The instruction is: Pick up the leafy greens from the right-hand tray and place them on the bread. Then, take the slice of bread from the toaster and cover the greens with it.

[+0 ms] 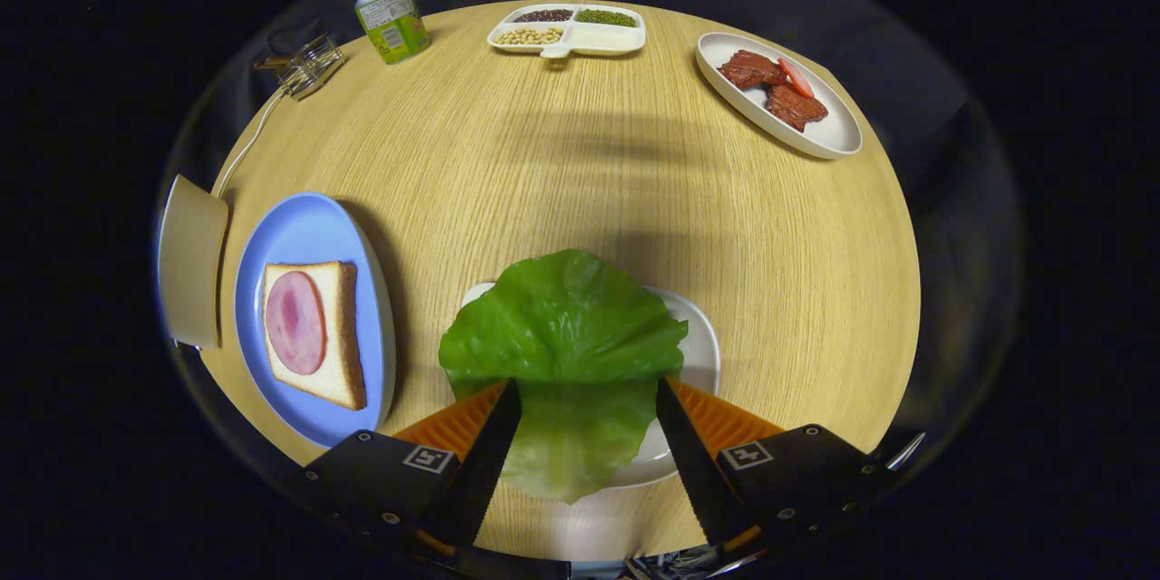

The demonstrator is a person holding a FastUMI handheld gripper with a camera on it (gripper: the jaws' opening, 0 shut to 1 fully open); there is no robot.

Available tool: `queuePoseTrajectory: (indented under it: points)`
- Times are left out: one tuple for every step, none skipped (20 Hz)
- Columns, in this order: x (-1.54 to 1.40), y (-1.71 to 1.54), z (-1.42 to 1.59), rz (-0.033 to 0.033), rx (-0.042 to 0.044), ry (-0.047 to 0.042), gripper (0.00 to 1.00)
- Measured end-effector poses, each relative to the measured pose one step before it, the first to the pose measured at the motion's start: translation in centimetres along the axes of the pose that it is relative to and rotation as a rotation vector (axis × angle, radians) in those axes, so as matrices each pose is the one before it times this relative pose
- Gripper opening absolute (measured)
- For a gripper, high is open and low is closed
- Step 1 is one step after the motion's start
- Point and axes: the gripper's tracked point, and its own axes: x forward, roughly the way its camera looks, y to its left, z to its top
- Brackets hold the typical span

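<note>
2 orange fingers [471,417] of the tool [587,403] stand wide apart, straddling 1 lettuce leaf [566,353] and pressing on nothing. That leaf is the landmark: it lies on a white tray [702,353], long axis running straight ahead between the fingers. Left of the leaf sits 1 blue plate [308,231] with 1 bread slice [340,335] topped by 1 ham round [294,322]. Far beyond the leaf, right, 1 meat plate [829,131] rests on the worktop [580,172].
</note>
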Motion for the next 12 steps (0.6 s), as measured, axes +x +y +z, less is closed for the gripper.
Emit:
queuePoseTrajectory:
  points:
    - [0.140, 0.216, -0.241, 0.01677, 0.02465, 0.01494, 0.88]
    - [-0.042, -0.070, 0.002, 0.00346, 0.02630, 0.00927, 0.86]
    - [0.136, -0.057, 0.096, 0.00327, 0.01138, 0.00644, 0.81]
    - [-0.127, -0.035, 0.097, 0.00016, -0.00115, 0.00317, 0.80]
    - [0.031, 0.067, -0.059, 0.00109, -0.00191, 0.00213, 0.78]
    - [-0.120, 0.040, 0.046, 0.00066, 0.00142, -0.00264, 0.76]
    - [0.079, 0.041, -0.023, 0.00054, -0.00193, -0.00111, 0.68]
    - [0.026, 0.042, 0.023, -0.00054, 0.00077, -0.00497, 0.63]
    - [-0.046, 0.102, 0.005, 0.00158, -0.00535, -0.00231, 0.53]
    - [-0.033, 0.074, 0.109, 0.00138, -0.00103, -0.00420, 0.49]
    - [-0.017, 0.108, -0.065, 0.00088, 0.00117, -0.00374, 0.41]
    - [0.031, 0.042, 0.111, -0.00072, 0.00290, -0.00439, 0.34]
